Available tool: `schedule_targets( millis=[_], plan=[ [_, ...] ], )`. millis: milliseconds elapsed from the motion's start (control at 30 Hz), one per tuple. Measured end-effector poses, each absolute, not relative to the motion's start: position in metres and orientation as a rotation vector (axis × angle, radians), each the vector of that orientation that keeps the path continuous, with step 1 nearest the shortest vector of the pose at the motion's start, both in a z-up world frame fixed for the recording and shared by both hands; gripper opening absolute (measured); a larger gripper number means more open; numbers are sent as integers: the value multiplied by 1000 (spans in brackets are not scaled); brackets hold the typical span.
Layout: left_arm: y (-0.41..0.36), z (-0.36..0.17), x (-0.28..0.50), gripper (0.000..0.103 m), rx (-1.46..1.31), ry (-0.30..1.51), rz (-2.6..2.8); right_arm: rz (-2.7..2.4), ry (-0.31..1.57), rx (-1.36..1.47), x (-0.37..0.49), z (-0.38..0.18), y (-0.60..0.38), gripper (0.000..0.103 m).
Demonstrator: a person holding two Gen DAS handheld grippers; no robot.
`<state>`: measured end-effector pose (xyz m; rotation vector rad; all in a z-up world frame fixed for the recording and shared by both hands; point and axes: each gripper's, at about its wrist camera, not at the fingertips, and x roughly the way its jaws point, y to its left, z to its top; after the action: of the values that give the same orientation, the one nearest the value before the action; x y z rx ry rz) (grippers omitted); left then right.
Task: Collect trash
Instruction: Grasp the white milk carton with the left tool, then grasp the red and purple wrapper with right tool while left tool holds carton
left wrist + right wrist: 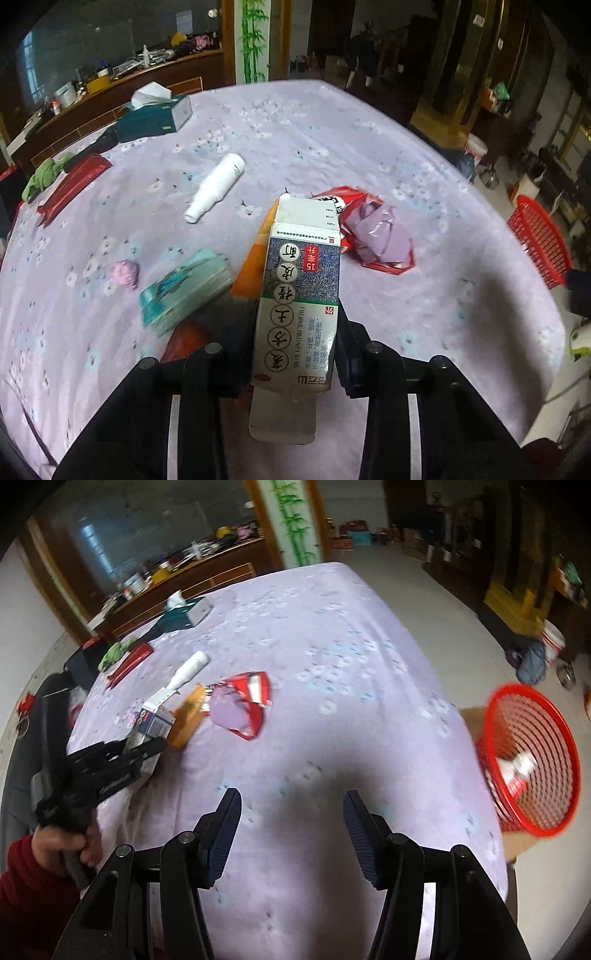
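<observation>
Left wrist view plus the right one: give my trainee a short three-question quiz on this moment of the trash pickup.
1. True or false: the left gripper is shut on the medicine carton.
2. Which best describes the right gripper? A) open and empty B) shut on a bottle C) holding a wrapper
3. Fill in: the red basket sits past the table's ____ edge, seen from the right wrist.

Key
1. True: the carton sits clamped between its fingers.
2. A: jaws apart over bare purple tablecloth.
3. Right; some trash already lies inside it.
</observation>
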<state>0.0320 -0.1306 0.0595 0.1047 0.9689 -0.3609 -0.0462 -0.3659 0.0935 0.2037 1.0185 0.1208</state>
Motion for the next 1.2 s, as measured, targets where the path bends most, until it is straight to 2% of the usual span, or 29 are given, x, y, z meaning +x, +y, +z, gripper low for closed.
schedule_targets(
  millis=[267,533,567,600,633,867,1200],
  plan=[
    [-95,91,-12,35,44,925,-325,225,1001,94,17,76,-305,65],
    [-70,93,-39,35,22,943,-280,219,1006,-68,72,41,-261,65],
    [-69,93,-41,35,21,944,-277,213,1027,-95,79,33,-256,63],
    [-68,92,-43,35,21,943,-270,215,1039,-101,82,27,-256,57],
    [-67,92,-46,35,20,942,-267,209,1047,-104,84,24,-256,37],
    [-73,97,-49,35,13,914,-262,204,1011,-25,53,47,-272,38],
    [-130,106,-52,35,42,870,-358,138,1007,151,-30,71,-318,38]
  ],
)
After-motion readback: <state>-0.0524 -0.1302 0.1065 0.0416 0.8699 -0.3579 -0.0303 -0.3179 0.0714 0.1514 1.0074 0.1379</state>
